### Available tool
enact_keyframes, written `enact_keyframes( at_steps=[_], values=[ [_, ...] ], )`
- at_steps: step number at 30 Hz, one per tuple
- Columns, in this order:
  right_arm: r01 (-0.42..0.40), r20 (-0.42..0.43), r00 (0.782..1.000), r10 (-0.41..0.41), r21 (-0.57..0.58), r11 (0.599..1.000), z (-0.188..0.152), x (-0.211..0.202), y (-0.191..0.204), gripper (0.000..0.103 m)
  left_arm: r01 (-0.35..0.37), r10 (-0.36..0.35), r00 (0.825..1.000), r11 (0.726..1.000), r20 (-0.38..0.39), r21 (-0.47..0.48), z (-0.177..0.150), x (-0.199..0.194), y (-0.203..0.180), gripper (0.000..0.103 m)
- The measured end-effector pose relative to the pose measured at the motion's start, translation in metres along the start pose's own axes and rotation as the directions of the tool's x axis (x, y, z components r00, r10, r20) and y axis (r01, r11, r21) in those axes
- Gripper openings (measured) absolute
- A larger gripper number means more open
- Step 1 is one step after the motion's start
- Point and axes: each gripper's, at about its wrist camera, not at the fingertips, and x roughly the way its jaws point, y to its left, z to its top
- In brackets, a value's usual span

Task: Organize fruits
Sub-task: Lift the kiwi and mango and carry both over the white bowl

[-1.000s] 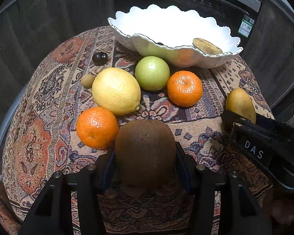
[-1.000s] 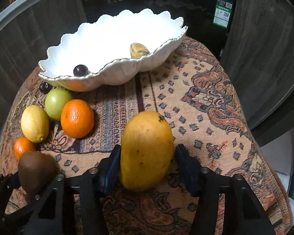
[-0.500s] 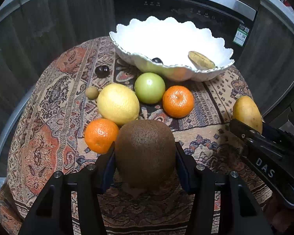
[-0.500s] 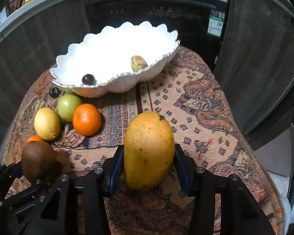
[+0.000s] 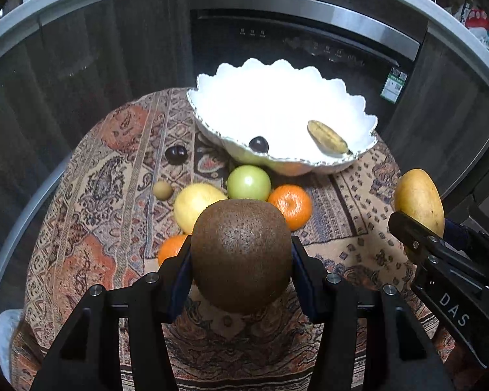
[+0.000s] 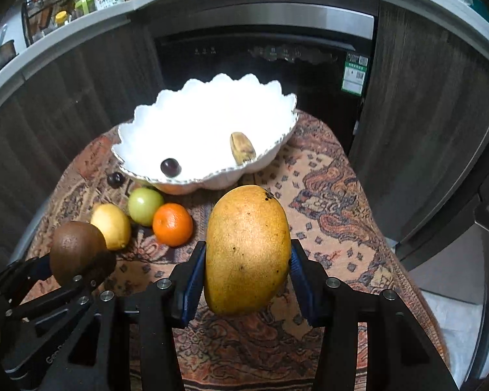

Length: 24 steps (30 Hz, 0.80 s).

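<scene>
Left wrist view first: the worktop (image 5: pixel 91 215), draped in a patterned orange and brown woven cloth, carries the big white scalloped ceramic bowl (image 5: pixel 358 110) at its far side, with a dark built-in appliance (image 5: pixel 296 42) behind. Inside the bowl lie only a brown-spotted small banana (image 5: pixel 327 137) and a dark round plum (image 5: pixel 258 144). Loose fruit sits on the cloth just in front of the bowl: a yellow lemon (image 5: pixel 192 203), a green apple (image 5: pixel 248 182), an orange mandarin (image 5: pixel 293 205), a second mandarin (image 5: pixel 171 248) partly hidden, a second dark plum (image 5: pixel 176 154) and a small tan round fruit (image 5: pixel 162 190).

The left gripper (image 5: pixel 241 260) is clamped on a fuzzy brown kiwi (image 5: pixel 241 254), its blue pads pressed on both sides, held above the cloth. In the right wrist view the right gripper (image 6: pixel 247 267) grips a large yellow-orange mango (image 6: pixel 247 247) upright between its pads, also clear of the cloth.

Risks, as I judge them: the mango is heavy, smooth and pinched low on its body, so it could tip forward or slide out on the way to the bowl. Both grippers head for one bowl side by side and could knock together. A drop from height might chip the scalloped rim or bruise the banana. The kiwi, being soft, could be crushed by a hard squeeze.
</scene>
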Motion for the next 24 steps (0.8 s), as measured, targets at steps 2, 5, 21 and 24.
enact_keyframes(
  at_steps=[2, 5, 21, 24],
  values=[
    [-0.004, 0.011, 1.000, 0.004, -0.002, 1.000, 0.004, -0.004, 0.001, 0.049, 0.003, -0.003, 1.000, 1.000, 0.008, -0.001, 0.005, -0.003, 0.000, 0.054],
    [-0.007, 0.027, 1.000, 0.007, -0.008, 1.000, 0.010, -0.009, 0.004, 0.049, 0.003, -0.003, 1.000, 1.000, 0.020, 0.001, 0.011, -0.005, 0.001, 0.054],
    [-0.019, 0.077, 0.997, 0.020, -0.017, 1.000, 0.053, -0.004, 0.012, 0.049, 0.004, -0.005, 0.998, 1.000, 0.070, 0.011, 0.065, 0.001, 0.008, 0.054],
    [-0.015, 0.082, 0.997, 0.017, -0.020, 1.000, 0.061, 0.002, 0.013, 0.049, 0.000, -0.001, 0.997, 1.000, 0.074, 0.011, 0.077, 0.007, 0.011, 0.054]
  ],
)
